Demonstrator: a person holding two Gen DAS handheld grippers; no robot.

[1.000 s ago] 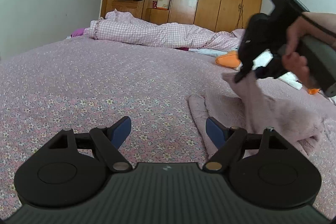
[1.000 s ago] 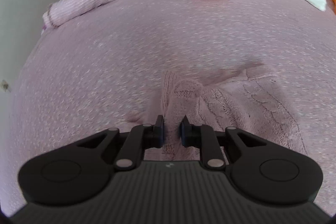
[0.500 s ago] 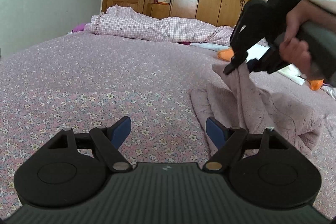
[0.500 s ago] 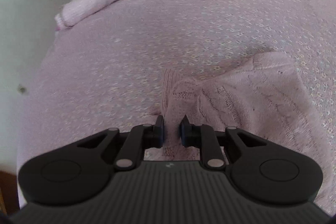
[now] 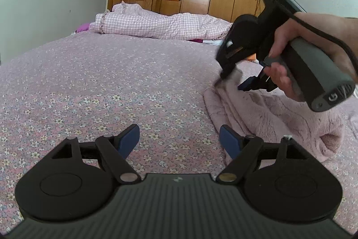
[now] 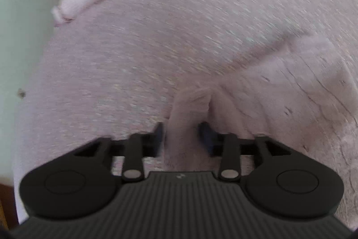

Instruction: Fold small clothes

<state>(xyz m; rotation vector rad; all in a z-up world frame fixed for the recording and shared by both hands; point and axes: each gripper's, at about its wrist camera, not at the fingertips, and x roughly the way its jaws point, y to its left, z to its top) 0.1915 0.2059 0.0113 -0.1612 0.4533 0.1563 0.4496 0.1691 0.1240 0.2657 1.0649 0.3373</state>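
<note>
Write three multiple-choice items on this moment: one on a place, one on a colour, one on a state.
1. Where is the pink garment?
A. On the bed, to the right of the left gripper
B. Hanging on the wardrobe door
C. On the floor

2. What colour are the left gripper's fingers?
A. Orange
B. Blue
C. White

3. What state is the left gripper in?
A. Shut on the garment
B. Shut on nothing
C. Open, holding nothing

Answers:
1. A, as the left wrist view shows the garment lying on the flowered cover beside the right-hand finger.
2. B, as both tips are plainly blue.
3. C, as the fingers stand wide apart with only the bed cover showing between them.
</note>
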